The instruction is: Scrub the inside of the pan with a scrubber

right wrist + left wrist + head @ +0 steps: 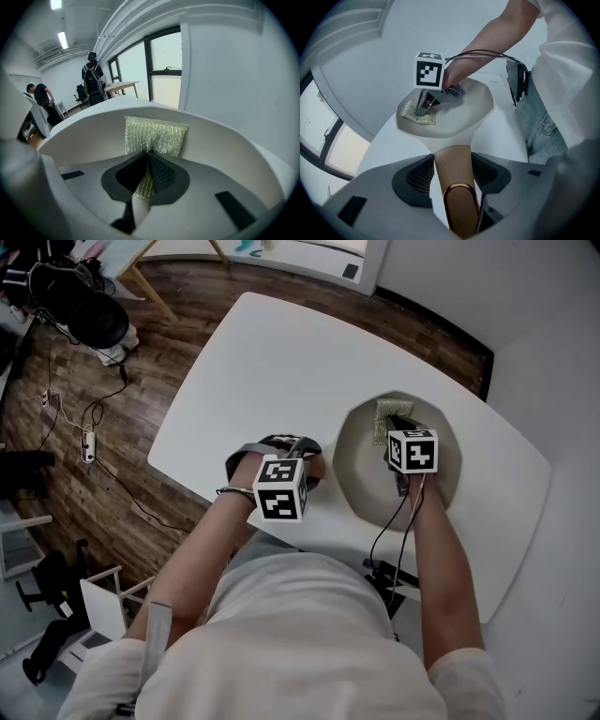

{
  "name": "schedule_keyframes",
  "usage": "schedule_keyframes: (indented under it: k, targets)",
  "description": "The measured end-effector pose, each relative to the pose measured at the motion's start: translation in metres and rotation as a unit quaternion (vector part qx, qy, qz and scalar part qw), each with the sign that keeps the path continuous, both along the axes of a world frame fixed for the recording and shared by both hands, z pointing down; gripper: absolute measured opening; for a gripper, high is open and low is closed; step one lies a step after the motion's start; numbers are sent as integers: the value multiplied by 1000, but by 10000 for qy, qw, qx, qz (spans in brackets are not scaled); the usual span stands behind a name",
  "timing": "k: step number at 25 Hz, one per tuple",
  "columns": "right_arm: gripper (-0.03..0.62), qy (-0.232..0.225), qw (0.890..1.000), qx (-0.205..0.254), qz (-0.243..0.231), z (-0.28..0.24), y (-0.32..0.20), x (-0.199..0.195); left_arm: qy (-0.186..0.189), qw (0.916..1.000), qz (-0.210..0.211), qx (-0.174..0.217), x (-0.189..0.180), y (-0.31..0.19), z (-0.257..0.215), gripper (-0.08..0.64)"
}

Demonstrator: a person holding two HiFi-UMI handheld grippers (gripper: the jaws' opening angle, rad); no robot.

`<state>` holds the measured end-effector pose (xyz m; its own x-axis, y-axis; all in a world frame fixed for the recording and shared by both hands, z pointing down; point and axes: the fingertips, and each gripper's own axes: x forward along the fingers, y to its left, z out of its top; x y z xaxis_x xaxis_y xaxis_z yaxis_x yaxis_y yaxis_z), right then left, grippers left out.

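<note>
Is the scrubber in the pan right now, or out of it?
In. The scrubber lies against the pan's far inner wall, pinched by the right tongs.

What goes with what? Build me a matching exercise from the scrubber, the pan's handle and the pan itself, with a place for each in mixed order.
Things:
1. scrubber
2. wooden handle
3. pan

Places:
A. resting on the white table
B. pinched in the right claw, against the pan's inner wall
C. clamped in the left claw

Pairs: 1-B, 2-C, 3-A.
</note>
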<state>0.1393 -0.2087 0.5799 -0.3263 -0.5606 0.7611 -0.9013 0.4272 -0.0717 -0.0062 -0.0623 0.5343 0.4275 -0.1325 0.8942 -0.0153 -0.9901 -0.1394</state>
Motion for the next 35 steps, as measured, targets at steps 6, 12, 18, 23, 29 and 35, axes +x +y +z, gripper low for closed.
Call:
schedule_keyframes:
  k: [6, 12, 18, 23, 29, 35]
  targets:
    - [31, 327, 9991, 22, 267, 2, -2, 24, -41, 10000, 45, 37, -3, -3, 2, 249]
    - [31, 764, 9964, -34, 370, 5, 4, 47, -52, 9999, 70, 72, -4, -4, 4, 247]
    - [31, 1567, 9870, -303, 194, 4, 13, 64, -37, 10000, 63, 67, -6, -5, 3, 247]
    - [31, 2149, 9752, -533, -67, 3, 21, 76, -49, 9999, 50, 76, -5, -7, 3, 247]
    - [31, 2790, 9538, -1046, -391, 6, 37, 91, -14, 10000, 36, 56, -4, -8, 2, 247]
    - [31, 3304, 9216, -1889, -757, 15, 63, 106, 8, 10000, 39, 59, -2, -7, 3, 247]
